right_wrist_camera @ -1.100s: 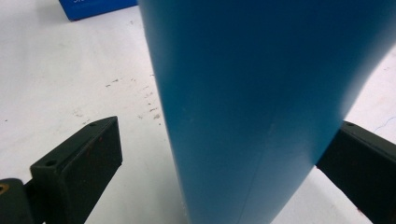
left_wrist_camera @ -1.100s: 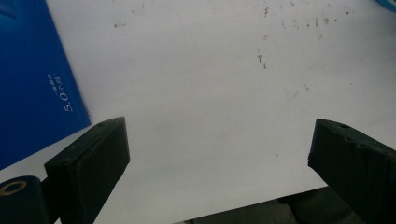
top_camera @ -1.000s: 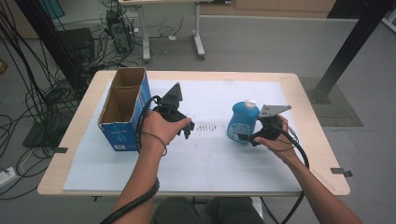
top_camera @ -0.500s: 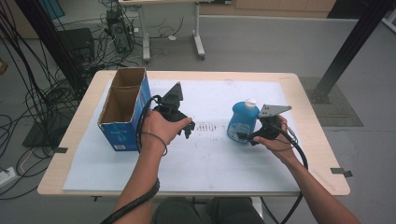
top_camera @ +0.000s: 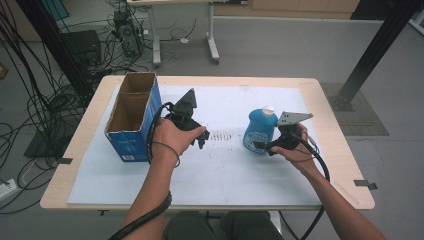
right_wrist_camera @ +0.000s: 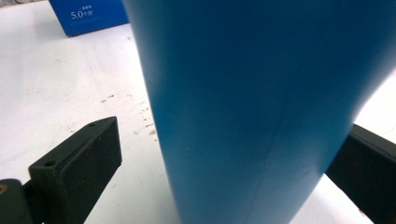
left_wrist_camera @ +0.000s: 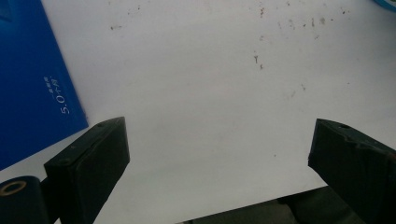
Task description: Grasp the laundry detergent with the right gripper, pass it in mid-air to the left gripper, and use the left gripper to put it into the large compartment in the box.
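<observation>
On the white mat (top_camera: 225, 170) the bottle (top_camera: 260, 129) stands upright at right, between the spread jaws of the right gripper (top_camera: 266, 146), ungrasped, while the left gripper (top_camera: 201, 141), also spread, hovers empty beside the box (top_camera: 131, 117).

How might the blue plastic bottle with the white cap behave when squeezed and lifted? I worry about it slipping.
The blue plastic bottle with the white cap looks smooth and curved, so it may slip. Standing upright, it could tip if nudged. The right gripper is open around it.

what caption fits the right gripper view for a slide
Open right gripper straddling an upright blue plastic bottle on the white table mat, one jaw apart from it.
</observation>
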`<action>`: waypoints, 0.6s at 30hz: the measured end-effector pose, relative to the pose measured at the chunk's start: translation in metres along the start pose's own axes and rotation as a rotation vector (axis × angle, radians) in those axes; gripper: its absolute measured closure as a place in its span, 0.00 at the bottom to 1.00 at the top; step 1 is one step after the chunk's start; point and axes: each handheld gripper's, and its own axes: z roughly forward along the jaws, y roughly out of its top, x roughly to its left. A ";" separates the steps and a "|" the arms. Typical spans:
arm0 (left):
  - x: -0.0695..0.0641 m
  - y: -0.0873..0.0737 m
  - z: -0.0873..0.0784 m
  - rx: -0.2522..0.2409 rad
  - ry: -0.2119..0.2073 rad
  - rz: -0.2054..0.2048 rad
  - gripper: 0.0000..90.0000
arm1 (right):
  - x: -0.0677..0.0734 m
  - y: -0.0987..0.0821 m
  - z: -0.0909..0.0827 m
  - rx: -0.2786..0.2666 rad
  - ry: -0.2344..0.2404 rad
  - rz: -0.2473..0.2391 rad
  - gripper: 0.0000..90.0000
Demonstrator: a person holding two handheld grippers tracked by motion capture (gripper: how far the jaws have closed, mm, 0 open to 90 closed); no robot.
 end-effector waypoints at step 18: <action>-0.001 0.001 -0.003 -0.007 0.000 0.007 0.06 | 0.001 0.001 -0.001 -0.012 0.002 -0.001 0.01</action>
